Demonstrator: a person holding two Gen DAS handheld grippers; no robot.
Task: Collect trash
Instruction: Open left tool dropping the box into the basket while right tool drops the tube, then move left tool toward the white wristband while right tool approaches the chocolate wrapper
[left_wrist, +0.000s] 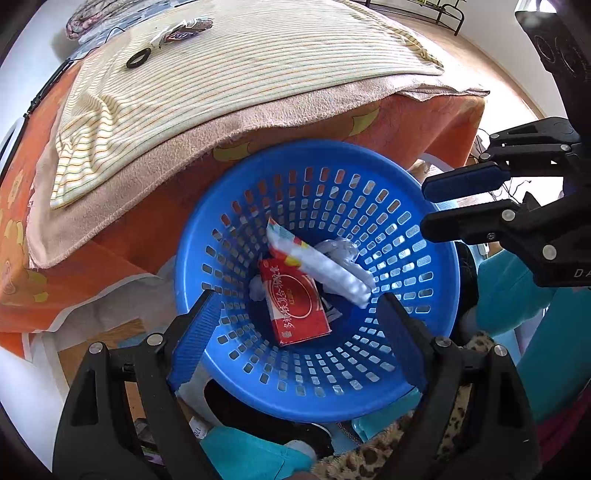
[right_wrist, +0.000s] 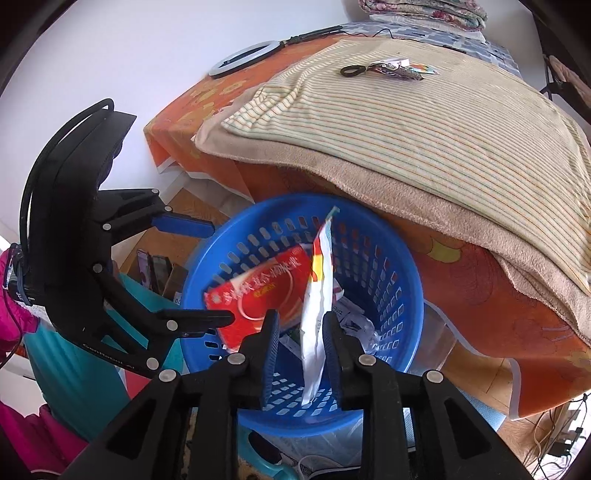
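A blue perforated basket (left_wrist: 399, 354) sits beside the bed and holds a red box (left_wrist: 295, 306), a white wrapper (left_wrist: 325, 266) and crumpled paper (left_wrist: 341, 251). My left gripper (left_wrist: 295, 325) is open above the basket, its fingers spread wide. My right gripper (right_wrist: 299, 328) hangs over the basket (right_wrist: 399, 266); its jaws stand a little apart and the white wrapper (right_wrist: 317, 306) lies between them, leaning on the right finger. The red box (right_wrist: 258, 295) lies beneath. More wrappers (right_wrist: 397, 70) lie far off on the bed.
The bed has a striped cloth (left_wrist: 236, 74) over a tan blanket and orange sheet (right_wrist: 461, 280). A black hair tie (left_wrist: 137, 59) lies by the wrappers. A ring light (right_wrist: 243, 59) rests at the bed's far corner. Teal and leopard fabric (left_wrist: 369, 458) lies below the basket.
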